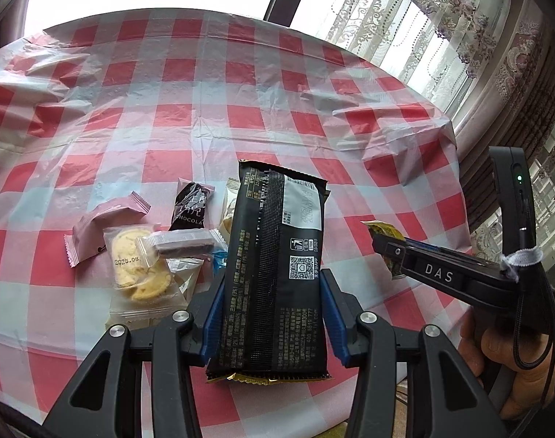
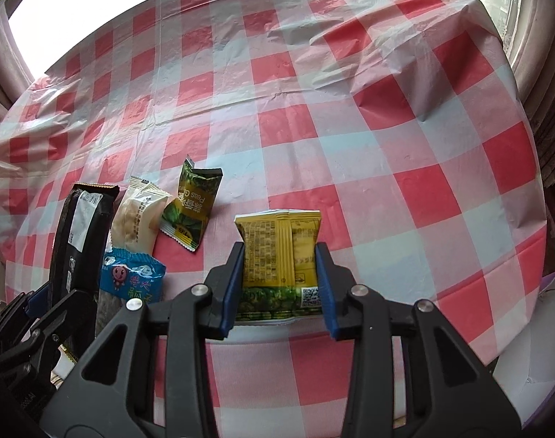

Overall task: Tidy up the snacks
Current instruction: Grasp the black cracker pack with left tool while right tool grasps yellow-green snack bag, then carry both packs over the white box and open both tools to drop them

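A long black snack packet [image 1: 273, 255] stands upright between the blue pads of my left gripper [image 1: 272, 292], which is shut on its lower half. The same black packet [image 2: 80, 233] and left gripper [image 2: 56, 292] show at the left of the right wrist view. My right gripper [image 2: 279, 273] is shut on a yellow and green packet [image 2: 281, 252], held just above the cloth. In the left wrist view the right gripper [image 1: 386, 246] comes in from the right with the yellow packet [image 1: 385, 231] in its tips.
A pile of small snacks lies on the red-checked tablecloth [image 1: 241, 109]: pink packet [image 1: 102, 226], cookie bag [image 1: 138, 273], chocolate packet [image 1: 191, 208], green pea packet [image 2: 191, 208], cream packet [image 2: 138, 215], blue packet [image 2: 131, 275]. Curtains [image 1: 496, 54] hang beyond the table's right edge. A hand [image 1: 496, 346] grips the right tool.
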`<state>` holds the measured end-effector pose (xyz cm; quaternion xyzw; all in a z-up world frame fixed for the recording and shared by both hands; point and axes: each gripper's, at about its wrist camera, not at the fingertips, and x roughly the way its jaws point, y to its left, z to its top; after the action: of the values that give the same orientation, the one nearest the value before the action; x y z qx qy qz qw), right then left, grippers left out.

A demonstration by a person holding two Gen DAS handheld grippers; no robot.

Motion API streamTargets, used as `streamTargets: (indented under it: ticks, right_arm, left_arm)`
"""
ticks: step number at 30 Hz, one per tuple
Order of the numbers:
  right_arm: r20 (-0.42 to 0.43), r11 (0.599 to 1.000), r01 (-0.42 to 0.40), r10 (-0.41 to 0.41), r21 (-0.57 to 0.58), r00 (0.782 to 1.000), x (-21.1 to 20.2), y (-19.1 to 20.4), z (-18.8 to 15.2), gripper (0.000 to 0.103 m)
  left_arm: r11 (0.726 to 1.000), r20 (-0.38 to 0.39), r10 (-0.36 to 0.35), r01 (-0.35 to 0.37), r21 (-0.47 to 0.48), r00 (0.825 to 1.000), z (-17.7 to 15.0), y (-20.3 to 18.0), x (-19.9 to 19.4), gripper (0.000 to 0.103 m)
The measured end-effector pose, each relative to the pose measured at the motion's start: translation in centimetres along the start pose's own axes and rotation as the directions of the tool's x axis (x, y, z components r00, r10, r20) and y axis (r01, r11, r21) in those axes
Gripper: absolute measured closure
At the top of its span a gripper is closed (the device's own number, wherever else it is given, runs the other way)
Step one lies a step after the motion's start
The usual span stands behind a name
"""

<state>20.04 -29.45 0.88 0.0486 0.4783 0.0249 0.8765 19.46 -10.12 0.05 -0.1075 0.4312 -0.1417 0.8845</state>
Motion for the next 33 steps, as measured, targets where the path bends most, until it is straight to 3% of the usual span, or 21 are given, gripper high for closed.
streamTargets:
  ticks: [19,27,33]
  right_arm:
    - [0.052,0.996,0.001,-0.006,0.086,0.999,-6.6,-7.4,-4.1,0.062]
    - [0.058,0.988,0.018,-0.027,0.153,0.998,-8.4,-12.3,-6.1,0.062]
    - [0.063,0.973,0.040,-0.055,0.227,0.996,-9.5,-16.8,-7.7,0.062]
  left_arm:
    - [0.984,-0.057,-0.102,0.110,0.141,0.993,-1.3,-9.3,-1.4,0.055]
    - [0.965,-0.130,-0.139,0.164,0.205,0.982,-2.5,-14.0,-0.3,0.055]
    - [0.941,-0.200,-0.175,0.224,0.254,0.964,-3.5,-18.2,0.9,0.055]
